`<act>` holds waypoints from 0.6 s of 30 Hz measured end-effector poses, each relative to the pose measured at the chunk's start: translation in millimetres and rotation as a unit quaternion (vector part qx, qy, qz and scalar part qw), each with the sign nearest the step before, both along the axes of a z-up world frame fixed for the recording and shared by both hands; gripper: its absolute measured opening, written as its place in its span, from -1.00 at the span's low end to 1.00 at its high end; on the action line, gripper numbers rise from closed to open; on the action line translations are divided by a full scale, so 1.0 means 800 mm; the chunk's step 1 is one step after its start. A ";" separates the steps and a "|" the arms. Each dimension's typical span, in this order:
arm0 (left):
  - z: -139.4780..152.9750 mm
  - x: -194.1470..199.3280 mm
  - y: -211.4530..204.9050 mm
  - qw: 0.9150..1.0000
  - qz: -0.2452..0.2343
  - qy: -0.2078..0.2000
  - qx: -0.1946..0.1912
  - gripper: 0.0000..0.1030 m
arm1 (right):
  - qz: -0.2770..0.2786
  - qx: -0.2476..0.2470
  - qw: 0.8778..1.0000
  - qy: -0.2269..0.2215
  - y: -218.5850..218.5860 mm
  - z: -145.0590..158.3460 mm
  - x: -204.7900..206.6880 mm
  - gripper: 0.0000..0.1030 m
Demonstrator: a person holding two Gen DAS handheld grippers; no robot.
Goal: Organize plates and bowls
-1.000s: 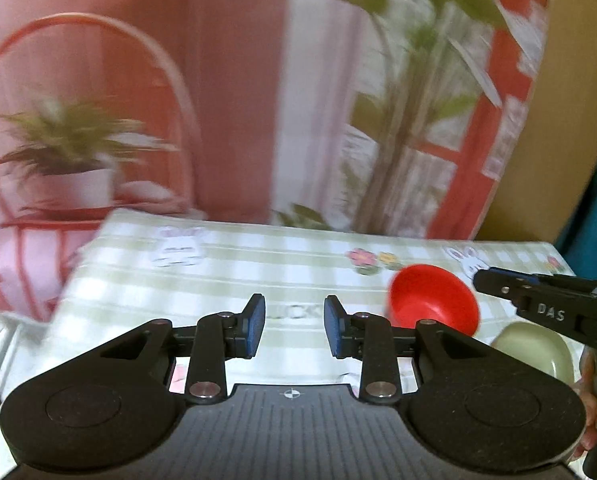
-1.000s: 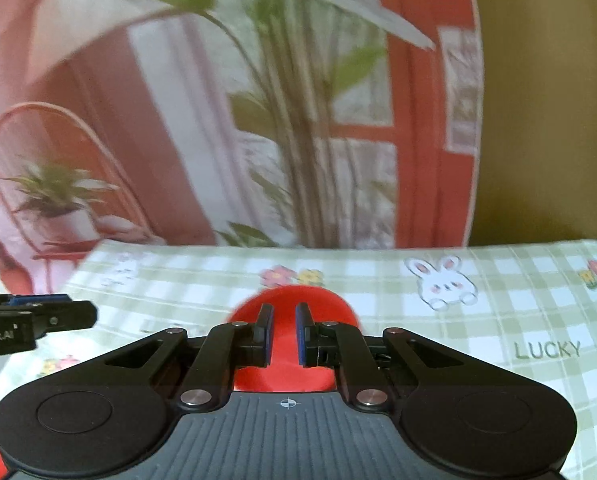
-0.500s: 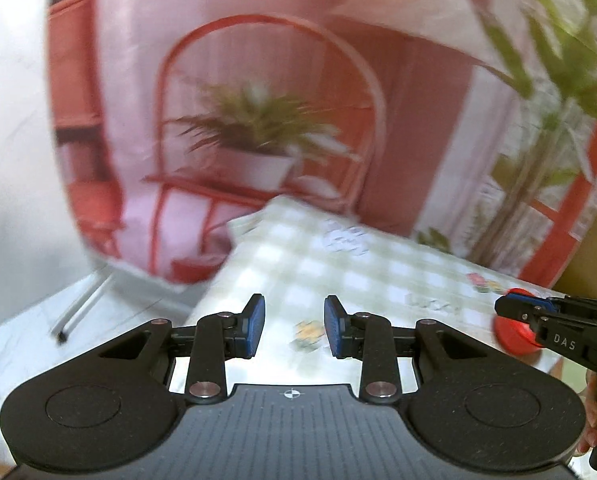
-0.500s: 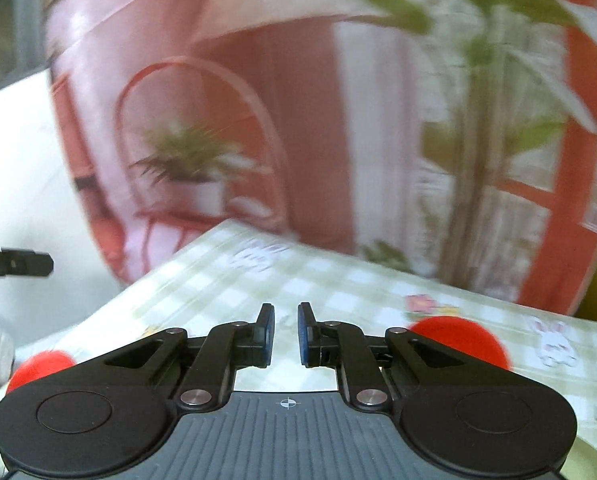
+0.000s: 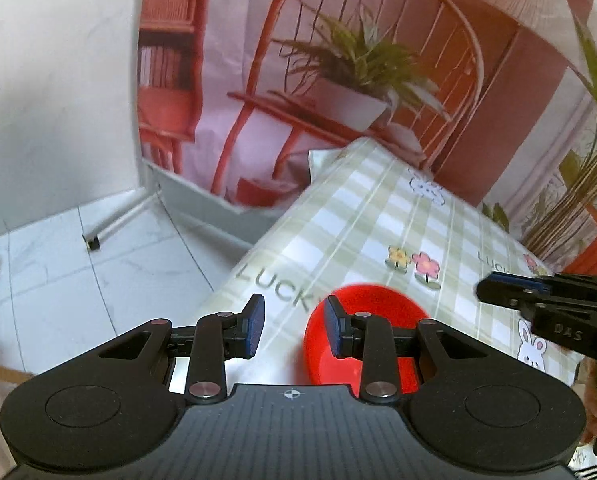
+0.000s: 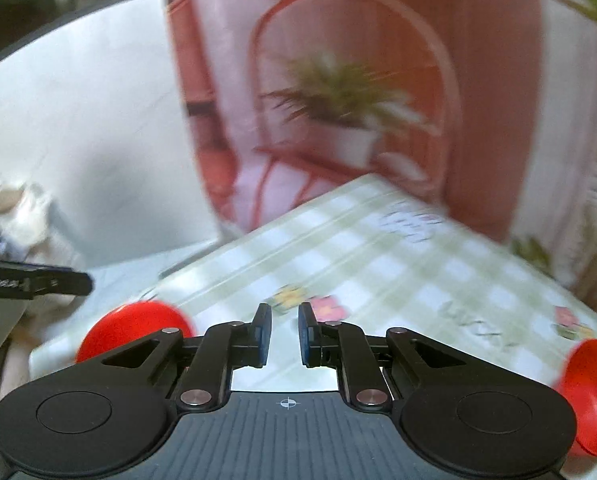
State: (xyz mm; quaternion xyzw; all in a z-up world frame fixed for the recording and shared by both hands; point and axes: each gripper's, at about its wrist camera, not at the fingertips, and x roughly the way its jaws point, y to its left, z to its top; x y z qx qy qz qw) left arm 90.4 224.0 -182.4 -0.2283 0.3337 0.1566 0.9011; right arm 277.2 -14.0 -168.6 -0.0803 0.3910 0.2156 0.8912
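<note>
Red bowl (image 5: 372, 308) sits on the checked worktop (image 5: 362, 216) near its corner, by the flower print. My left hand-held gripper (image 5: 292, 326) hovers over the bowl's rim, jaws partly open, empty. Right hand-held gripper (image 6: 284, 334) nearly closed, small gap, nothing held; second red bowl (image 6: 590, 392) to its right.

Left hand-held gripper (image 5: 291, 330) empty above red bowl (image 5: 378, 300), checked tablecloth (image 5: 378, 216)
</note>
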 end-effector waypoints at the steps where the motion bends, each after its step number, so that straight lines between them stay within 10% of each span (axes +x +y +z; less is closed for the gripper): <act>1: -0.003 -0.001 -0.002 1.000 -0.001 0.001 -0.002 -0.34 | 0.009 -0.003 1.000 0.006 0.009 -0.003 -0.001 -0.74; 18: -0.044 0.000 -0.017 0.999 -0.010 0.025 -0.031 -0.34 | 0.042 -0.019 0.996 0.072 0.059 -0.045 0.001 -0.74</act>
